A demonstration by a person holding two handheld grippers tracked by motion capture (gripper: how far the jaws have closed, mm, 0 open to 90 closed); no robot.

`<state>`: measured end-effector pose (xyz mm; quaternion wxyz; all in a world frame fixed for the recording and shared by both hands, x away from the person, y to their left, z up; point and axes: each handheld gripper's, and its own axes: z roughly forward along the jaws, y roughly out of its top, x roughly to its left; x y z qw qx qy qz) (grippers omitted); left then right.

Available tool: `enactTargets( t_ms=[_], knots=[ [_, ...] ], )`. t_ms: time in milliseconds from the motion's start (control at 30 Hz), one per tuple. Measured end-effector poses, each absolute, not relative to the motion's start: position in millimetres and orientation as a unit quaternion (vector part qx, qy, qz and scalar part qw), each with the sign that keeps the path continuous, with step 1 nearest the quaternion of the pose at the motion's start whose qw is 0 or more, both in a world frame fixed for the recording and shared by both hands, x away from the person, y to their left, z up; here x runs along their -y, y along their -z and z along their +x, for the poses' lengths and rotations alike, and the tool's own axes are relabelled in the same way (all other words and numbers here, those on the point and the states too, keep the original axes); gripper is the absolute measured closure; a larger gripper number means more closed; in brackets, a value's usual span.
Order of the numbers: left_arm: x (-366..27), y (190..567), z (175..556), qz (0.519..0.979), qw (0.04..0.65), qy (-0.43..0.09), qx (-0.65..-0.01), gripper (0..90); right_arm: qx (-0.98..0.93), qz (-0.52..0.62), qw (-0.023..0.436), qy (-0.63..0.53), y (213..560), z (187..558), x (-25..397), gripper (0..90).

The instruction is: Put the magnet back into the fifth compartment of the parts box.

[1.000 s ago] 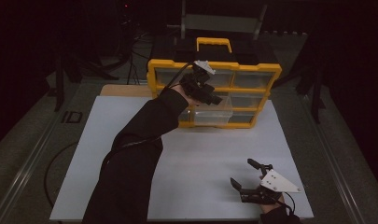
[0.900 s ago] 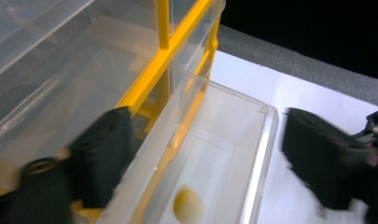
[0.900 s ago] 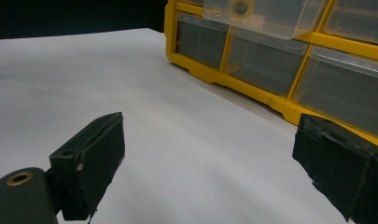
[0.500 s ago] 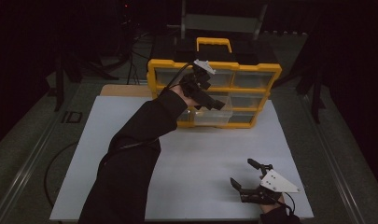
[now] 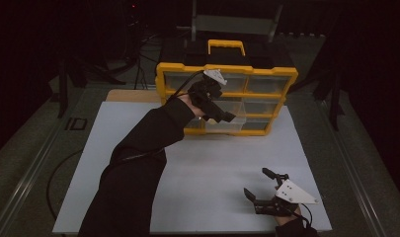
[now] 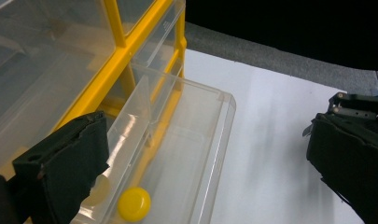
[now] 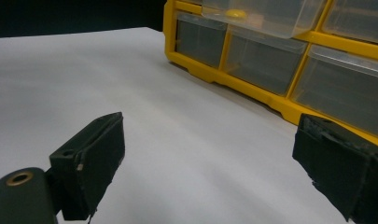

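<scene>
The left hand-held gripper (image 6: 210, 154) hangs with jaws spread wide over the pulled-out clear plastic drawer (image 6: 186, 140) of the yellow organizer (image 5: 227, 96), where a small round yellow piece (image 6: 134, 204) lies just beside its left jaw. The right hand-held gripper (image 5: 264, 190), also wide open and empty, rests on the smooth white desk (image 5: 202, 168), well in front of the organizer.

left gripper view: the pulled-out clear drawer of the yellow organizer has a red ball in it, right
Not red. The left gripper view shows a yellow ball lying in the pulled-out clear drawer of the yellow organizer; the rest is right.
</scene>
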<state>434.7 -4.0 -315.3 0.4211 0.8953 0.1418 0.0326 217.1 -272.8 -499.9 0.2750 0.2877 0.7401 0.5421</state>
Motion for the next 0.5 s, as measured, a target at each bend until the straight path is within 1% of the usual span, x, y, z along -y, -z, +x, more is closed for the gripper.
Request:
enactTargets(
  t_ms=[67, 200, 300, 500],
  knots=[
    [2, 317, 435, 0.895, 0.419, -0.044, -0.143, 0.0, -0.741, 0.287, 0.274, -0.542, 501, 217, 273, 9.3],
    [-4, 317, 437, 0.888, 0.436, -0.042, -0.143, 0.0, -0.74, 0.289, 0.272, -0.543, 501, 218, 273, 9.3],
    [-7, 315, 436, 0.887, 0.436, -0.055, -0.139, 0.0, -0.739, 0.289, 0.273, -0.544, 500, 219, 273, 9.3],
    [-14, 311, 432, 0.884, 0.444, -0.054, -0.14, 0.0, -0.74, 0.289, 0.274, -0.543, 500, 219, 273, 9.4]
  ],
)
